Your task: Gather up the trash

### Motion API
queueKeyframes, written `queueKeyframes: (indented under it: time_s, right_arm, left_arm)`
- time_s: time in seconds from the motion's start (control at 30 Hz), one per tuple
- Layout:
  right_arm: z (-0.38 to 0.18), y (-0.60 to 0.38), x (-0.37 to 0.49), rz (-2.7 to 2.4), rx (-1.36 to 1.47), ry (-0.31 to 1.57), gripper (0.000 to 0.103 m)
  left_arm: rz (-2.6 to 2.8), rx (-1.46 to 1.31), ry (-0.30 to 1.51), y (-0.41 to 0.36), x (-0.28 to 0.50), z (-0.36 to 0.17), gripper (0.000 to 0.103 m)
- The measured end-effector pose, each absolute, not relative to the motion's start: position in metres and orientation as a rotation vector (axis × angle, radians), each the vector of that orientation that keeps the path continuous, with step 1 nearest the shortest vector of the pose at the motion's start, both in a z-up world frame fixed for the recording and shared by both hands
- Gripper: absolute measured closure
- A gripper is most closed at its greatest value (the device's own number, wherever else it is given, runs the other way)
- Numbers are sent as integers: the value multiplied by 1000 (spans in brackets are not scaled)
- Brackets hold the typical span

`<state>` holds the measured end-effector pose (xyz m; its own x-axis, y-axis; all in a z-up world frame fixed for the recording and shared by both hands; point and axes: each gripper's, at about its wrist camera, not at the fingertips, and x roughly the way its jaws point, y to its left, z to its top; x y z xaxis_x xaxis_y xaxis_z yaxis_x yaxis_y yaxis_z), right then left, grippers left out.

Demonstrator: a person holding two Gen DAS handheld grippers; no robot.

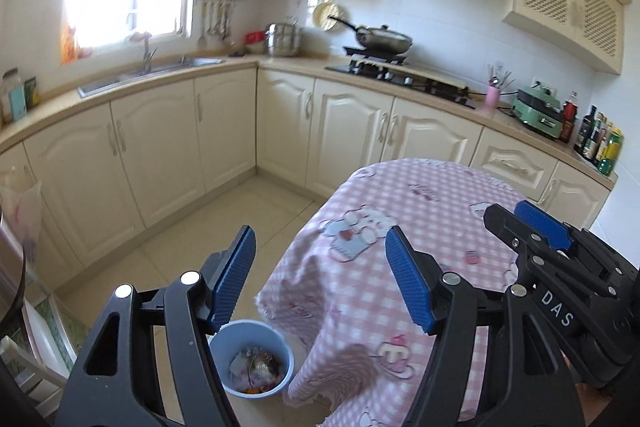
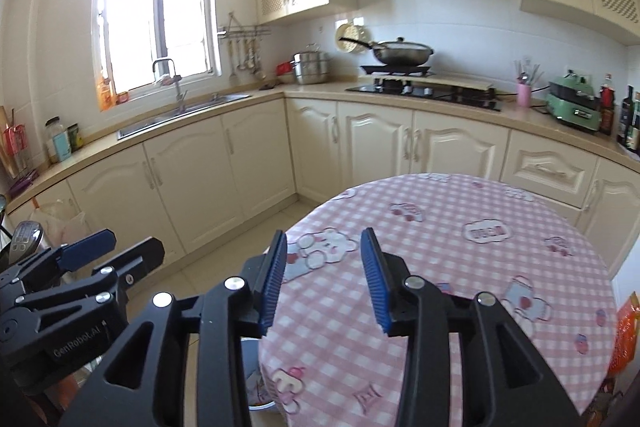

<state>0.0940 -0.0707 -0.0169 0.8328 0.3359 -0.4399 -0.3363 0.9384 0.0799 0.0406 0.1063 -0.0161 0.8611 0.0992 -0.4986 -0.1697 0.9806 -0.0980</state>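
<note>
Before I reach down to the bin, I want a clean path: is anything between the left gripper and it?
Nothing visible. The bin sits on the floor beside the table's hanging cloth, open-topped with trash inside, and the empty left gripper has clear air above it.

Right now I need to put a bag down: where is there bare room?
The pink checked tablecloth shows bare across its top. The tiled floor between the cabinets and table is free. It is crowded by the blue bin at the table's edge, and on the counter beside the bottles.
</note>
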Motion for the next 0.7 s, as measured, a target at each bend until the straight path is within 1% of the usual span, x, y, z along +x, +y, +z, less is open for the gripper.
queueKeyframes:
  time_s: [0.37, 0.7]
  right_arm:
    - [-2, -123, 49, 247, 1, 357, 60]
    - [2, -143, 37, 224, 17, 324, 58]
  left_arm:
    - [86, -92, 419, 62, 20, 4, 38]
    - [83, -75, 392, 46, 18, 11, 38]
